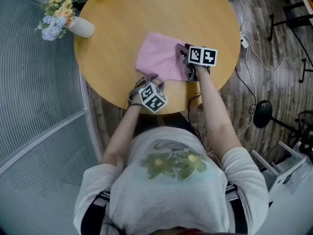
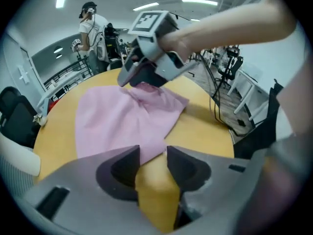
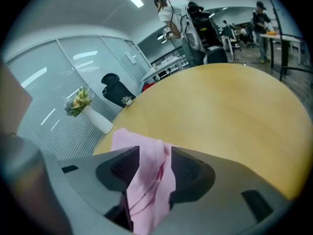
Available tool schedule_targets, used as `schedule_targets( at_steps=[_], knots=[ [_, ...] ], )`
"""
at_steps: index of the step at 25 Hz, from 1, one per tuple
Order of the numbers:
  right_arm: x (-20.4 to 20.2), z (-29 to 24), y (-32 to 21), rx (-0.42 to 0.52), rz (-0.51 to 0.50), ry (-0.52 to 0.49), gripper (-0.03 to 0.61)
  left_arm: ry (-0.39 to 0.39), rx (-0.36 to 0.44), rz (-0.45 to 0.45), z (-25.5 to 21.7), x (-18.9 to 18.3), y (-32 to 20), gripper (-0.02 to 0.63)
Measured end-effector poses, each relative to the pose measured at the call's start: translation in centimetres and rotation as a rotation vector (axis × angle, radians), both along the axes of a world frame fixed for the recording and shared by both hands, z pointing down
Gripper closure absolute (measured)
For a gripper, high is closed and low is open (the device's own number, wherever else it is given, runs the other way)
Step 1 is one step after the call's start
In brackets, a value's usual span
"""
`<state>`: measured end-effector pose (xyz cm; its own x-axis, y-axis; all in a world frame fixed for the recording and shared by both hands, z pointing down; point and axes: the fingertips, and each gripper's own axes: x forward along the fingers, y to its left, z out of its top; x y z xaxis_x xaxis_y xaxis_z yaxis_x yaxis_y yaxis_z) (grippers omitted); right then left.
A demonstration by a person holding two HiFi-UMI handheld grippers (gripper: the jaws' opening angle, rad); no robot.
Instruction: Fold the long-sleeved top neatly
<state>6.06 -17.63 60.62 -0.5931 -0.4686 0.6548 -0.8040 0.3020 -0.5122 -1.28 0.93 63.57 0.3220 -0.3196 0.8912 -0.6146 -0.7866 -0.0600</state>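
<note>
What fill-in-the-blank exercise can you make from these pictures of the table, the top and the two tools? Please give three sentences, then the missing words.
1. The top on the round table is ___ in colour.
2. The top is bunched between the jaws of the right tool, while the jaws of the ___ tool stand apart and grip nothing.
3. The white vase on the table holds ___.
Missing words: pink; left (the left tool); flowers.
</note>
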Motion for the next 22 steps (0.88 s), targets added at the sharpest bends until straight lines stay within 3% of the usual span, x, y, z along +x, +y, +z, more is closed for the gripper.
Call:
schedule_targets(
  at_steps=[3, 5, 6, 8, 10, 14, 16, 18, 20, 22],
  knots=[
    [-1.7, 1.6, -1.2, -0.053, -0.131, 0.034, 0.385, -0.120, 0.049, 0.063, 1.6, 0.3, 0.1, 0.454],
    [-3.0, 1.1, -1.2, -0.055, -0.206, 0.014, 0.509, -0.173, 0.108, 0.071, 2.1, 0.1, -0.6, 0.457],
    [-3.6, 0.0, -1.3, -0.041, -0.215, -0.019, 0.515, -0.167, 0.126, 0.049, 1.9, -0.1, -1.0, 0.483],
    [-4.4, -3.5, -1.7, -0.008, -0.192, -0.108, 0.520, -0.075, 0.124, -0.037, 0.3, -0.5, -1.5, 0.592],
    [-4.5, -6.6, -1.9, 0.019, -0.171, -0.144, 0.520, 0.068, 0.100, -0.109, -2.3, -0.3, -1.4, 0.595],
    [-1.7, -6.4, -3.6, 0.039, -0.143, 0.078, 0.520, 0.294, 0.053, -0.106, -6.0, 2.5, -1.3, 0.595],
    [-0.1, -3.2, -3.8, -0.041, -0.127, 0.171, 0.520, 0.297, -0.011, -0.068, -4.2, 4.2, -0.9, 0.594],
    [1.1, 0.3, -3.1, -0.133, -0.144, 0.244, 0.510, 0.221, -0.053, -0.026, -1.0, 5.0, -0.4, 0.594],
    [2.0, 1.5, -2.4, -0.132, -0.152, 0.282, 0.392, 0.169, -0.045, -0.031, 0.8, 4.8, -0.2, 0.594],
    [2.5, 0.2, -2.4, -0.082, -0.114, 0.228, 0.385, 0.205, -0.053, -0.058, 0.1, 4.5, 0.1, 0.577]
  ],
)
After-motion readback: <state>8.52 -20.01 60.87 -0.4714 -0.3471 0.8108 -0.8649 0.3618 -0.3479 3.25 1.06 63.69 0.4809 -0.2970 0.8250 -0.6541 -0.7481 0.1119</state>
